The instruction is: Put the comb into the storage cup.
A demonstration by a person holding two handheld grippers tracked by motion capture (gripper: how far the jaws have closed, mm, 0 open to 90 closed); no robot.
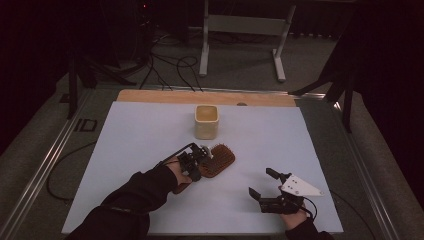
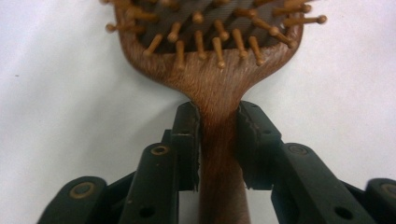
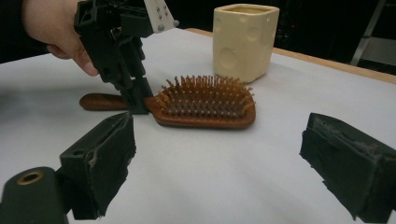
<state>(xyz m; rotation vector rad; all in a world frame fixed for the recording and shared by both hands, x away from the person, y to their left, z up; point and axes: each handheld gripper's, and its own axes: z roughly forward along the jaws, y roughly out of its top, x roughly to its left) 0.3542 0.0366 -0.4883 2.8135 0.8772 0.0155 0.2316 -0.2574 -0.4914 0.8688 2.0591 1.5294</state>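
a wooden hairbrush [image 1: 218, 161] lies flat on the white tabletop [image 1: 130, 135], bristles up, just at 6 o'clock of a cream cup [image 1: 206, 121] and apart from it. the left gripper [image 1: 196, 165] comes down on the brush's neck, where the handle widens into the head; in the left gripper view its 2 black pads [image 2: 187, 140] press the handle [image 2: 219, 154] from both sides, pinching it. the right gripper [image 1: 261, 183] waits at 4 o'clock of the brush, jaws spread wide with nothing between them. to lift well, the grip looks best kept firm and centred on the narrow neck, and the raise should be straight up so the heavier head does not swing down or knock the cup.
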